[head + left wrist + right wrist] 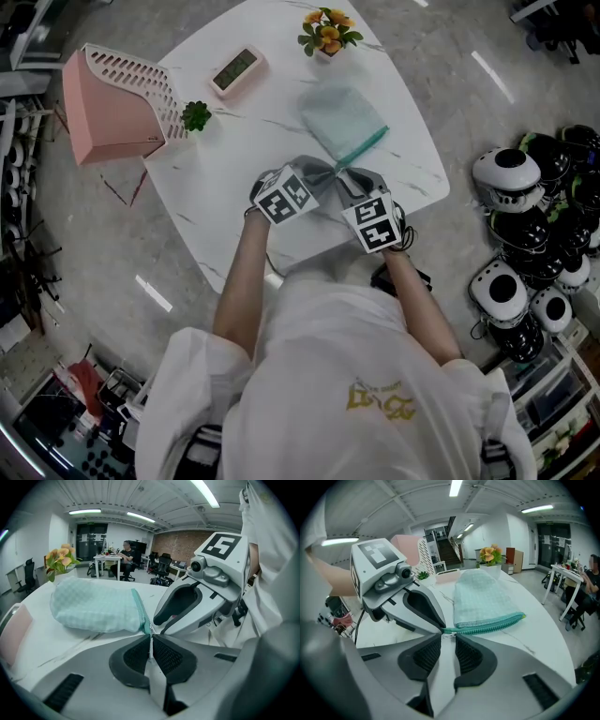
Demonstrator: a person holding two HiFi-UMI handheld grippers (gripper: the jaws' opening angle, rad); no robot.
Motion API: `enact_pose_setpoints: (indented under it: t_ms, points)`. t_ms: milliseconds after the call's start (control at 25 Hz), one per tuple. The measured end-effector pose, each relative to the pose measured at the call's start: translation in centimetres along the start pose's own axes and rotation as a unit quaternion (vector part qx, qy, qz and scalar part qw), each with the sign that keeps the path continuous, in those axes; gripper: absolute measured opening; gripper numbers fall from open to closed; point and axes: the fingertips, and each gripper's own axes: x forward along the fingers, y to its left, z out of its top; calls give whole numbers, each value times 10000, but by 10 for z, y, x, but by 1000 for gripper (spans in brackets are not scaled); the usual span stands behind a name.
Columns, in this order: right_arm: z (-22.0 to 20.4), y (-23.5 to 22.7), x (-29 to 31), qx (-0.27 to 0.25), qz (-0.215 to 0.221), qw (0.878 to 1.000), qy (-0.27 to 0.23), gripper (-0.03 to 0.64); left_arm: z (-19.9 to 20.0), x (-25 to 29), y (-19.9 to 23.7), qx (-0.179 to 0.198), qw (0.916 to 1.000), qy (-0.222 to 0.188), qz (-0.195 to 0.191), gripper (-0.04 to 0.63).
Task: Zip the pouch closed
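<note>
The mint-green checked fabric pouch lies flat near the middle of the white marble-look surface. Its teal zip runs along the edge that leads down to the two tools, which meet at the zip's near end. The left tongs are pinched almost together on a thin pale strip at the pouch's corner – the tail of the zip tape, I'd guess. The right tongs stand partly apart with the small pull tab at their tips, pads not pressing it. The pouch looks light, limp and nearly empty, so it would likely slide and bunch if only the pull were dragged. Anchoring the corner and taking the tab squarely seems the sensible hold, though so small a tab could slip out. The head view gives the layout, with the pink slotted file holder and the pot of orange flowers well apart, but the tips are too small there to read. Only the gripper views show the pinch and the gap – and whether the teeth are meshed I cannot tell
</note>
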Motion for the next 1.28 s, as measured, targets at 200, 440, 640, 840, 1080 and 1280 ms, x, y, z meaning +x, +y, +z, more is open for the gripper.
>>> enact_pose_setpoints:
  t_ms: [200,440,640,840,1080,1280]
  points:
    - [-2,5,4,-425,-48,9990,123,120,0,-1,-2,-43,9999,-54,-135,34]
    - [-5,5,8,-848,-147,9960,249,121,-1,-1,-4,119,9996,-51,-244,34]
    - [-5,4,8,-751,-272,9965,247,116,-1,-2,-4,86,9995,-72,-290,34]
    - [-4,3,7,-583,-439,9970,248,65,1,-5,-3,7,9994,-179,-291,34]
    - [-5,-5,6,-502,-764,9954,298,20,-4,-11,5,-34,9996,-199,-195,34]
    - [-1,-7,8,-721,-653,9948,305,23,-6,-12,6,-60,9997,-213,-114,35]
